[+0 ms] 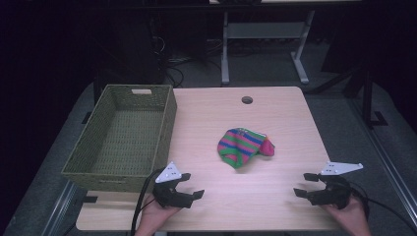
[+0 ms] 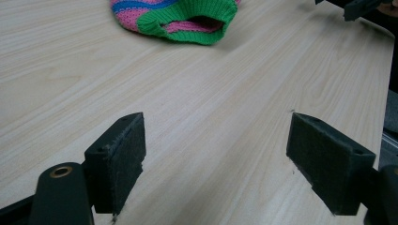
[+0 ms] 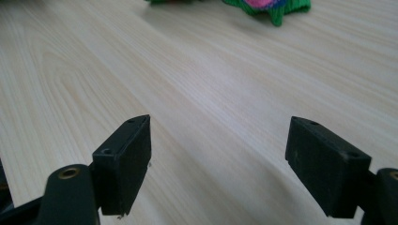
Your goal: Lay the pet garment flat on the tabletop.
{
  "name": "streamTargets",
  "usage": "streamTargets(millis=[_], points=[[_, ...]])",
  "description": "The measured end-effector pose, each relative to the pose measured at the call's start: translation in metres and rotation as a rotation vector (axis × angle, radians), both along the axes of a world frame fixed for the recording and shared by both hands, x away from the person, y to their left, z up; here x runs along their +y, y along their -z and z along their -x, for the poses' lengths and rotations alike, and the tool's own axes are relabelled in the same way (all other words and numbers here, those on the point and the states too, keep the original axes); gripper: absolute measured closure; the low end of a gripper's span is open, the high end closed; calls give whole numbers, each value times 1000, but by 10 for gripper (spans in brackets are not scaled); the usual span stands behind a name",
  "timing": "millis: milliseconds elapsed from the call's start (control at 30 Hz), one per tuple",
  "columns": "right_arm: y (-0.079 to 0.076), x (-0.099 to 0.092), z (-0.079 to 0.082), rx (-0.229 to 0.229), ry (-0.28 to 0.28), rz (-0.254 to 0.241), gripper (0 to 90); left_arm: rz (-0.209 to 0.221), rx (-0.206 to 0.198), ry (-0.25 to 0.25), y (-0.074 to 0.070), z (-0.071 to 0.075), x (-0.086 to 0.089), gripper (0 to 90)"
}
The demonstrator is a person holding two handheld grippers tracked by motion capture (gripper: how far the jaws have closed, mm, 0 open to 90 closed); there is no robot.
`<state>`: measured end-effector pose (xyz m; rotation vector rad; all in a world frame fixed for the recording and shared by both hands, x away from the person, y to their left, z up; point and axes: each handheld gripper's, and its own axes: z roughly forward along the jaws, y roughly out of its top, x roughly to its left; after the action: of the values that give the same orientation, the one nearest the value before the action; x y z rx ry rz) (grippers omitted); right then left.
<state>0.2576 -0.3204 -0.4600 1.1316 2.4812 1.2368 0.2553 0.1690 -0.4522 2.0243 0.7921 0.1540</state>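
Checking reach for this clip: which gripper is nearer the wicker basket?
The left gripper: it sits just below the green wicker basket's front corner; the right gripper is across the table.

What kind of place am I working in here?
Probably a lab or workshop bench, not a home: a plain wooden table with a cable hole, metal desk legs and loose cables on grey floor behind.

Sock [image 2: 173,18] cut off by top edge in left claw view, only the open green cuff and a bit of stripe visible; in right claw view just a few green and pink scraps at the top edge. Other claw [image 2: 356,7] clipped at top right corner of left claw view, state unreadable there. High view: both hands cut by bottom edge, forearms out of frame. Basket [image 1: 123,132] near wall hides part of its floor. Background beyond the surface [image 1: 275,196] too dark to make out.
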Motion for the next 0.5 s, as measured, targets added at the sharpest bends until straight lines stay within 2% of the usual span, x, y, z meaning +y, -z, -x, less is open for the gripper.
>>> streamTargets(millis=[200, 500], points=[[-9, 11, -15, 2, -32, 5, 220, 4, 0, -5, 0, -1, 0, 198], [-16, 25, -36, 34, -69, 16, 208, 3, -1, -8, 0, -2, 1, 196]])
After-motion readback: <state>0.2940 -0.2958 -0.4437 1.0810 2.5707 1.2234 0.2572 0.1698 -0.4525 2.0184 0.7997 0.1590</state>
